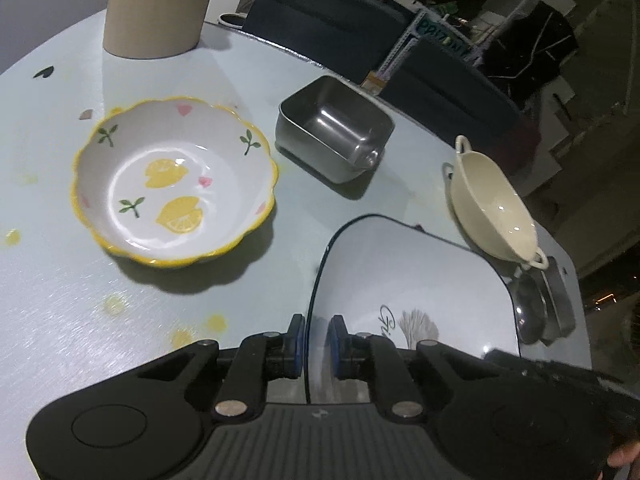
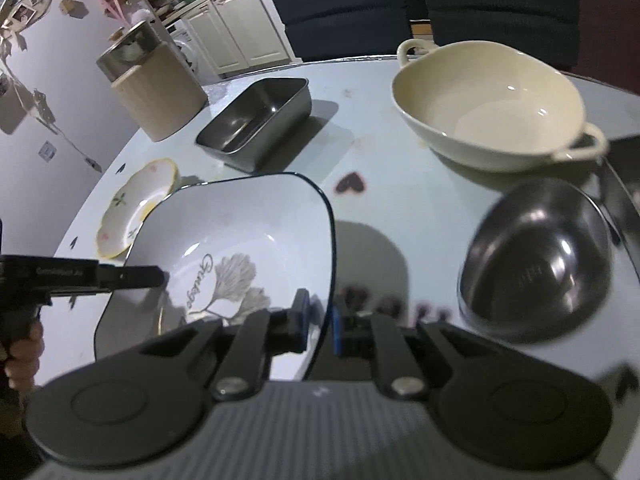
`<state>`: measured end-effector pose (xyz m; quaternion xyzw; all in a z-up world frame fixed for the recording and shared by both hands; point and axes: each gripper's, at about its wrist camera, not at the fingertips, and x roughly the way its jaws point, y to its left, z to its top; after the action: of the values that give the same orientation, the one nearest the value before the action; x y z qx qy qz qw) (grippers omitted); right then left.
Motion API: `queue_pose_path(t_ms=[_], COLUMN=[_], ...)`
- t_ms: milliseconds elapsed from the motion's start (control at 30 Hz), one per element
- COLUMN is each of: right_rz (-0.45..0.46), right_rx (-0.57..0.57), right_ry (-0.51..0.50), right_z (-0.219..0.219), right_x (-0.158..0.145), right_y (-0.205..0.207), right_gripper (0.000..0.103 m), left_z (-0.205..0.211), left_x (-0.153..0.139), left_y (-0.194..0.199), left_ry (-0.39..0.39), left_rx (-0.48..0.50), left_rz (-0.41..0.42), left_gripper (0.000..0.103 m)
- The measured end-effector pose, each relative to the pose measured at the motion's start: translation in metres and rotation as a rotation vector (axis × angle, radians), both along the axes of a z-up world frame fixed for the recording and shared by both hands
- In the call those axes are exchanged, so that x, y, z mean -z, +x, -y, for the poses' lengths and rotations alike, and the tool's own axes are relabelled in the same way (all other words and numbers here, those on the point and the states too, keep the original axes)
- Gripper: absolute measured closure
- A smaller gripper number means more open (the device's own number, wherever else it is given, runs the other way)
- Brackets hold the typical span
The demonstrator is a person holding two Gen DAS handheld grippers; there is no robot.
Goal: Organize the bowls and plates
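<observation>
Nothing is stacked yet, so most sorting seems left: the lemon bowl (image 1: 174, 184) at 10 o'clock, steel tray (image 1: 334, 130) at 12 and cream bowl (image 1: 494, 200) at 2 sit apart on the tabletop (image 1: 60, 300). The square plate (image 2: 240, 248) is central; the left hand-held gripper (image 1: 316, 344) and right hand-held gripper (image 2: 320, 326) each pinch an opposite rim, its length running between them

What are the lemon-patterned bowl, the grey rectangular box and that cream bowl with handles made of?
The lemon bowl looks like glazed ceramic: glossy white with painted fruit and bright highlights. The rectangular box looks like brushed stainless steel, grey with soft mirror-like reflections. The cream two-handled bowl also seems glazed ceramic, smooth and shiny, though enamel or plastic cannot be ruled out.
</observation>
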<state>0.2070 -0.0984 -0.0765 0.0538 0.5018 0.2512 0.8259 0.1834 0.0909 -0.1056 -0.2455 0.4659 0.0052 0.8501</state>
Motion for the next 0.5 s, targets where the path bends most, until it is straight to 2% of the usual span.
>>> queue_pose_path(t_ms=[167,300,500], right_rz=[-0.006,-0.026,-0.072], right_rx=[0.030,0.058,0.074], right_ry=[0.004,-0.013,-0.027], right_z=[-0.005,-0.016,-0.033], right_x=[-0.016,-0.020,-0.013], right_y=[-0.045,-0.070,-0.085], right_gripper=[0.089,0.089,0.089], left_z=[-0.008,-0.015,-0.026], left_x=[-0.009,-0.005,0.006], left_y=[-0.023,-0.038,-0.046], left_ry=[0.000,-0.003,0.007], left_rx=[0.038,0.057,0.052], left_rz=[0.015,-0.010,-0.055], left_gripper=[0.088,0.087,0.086])
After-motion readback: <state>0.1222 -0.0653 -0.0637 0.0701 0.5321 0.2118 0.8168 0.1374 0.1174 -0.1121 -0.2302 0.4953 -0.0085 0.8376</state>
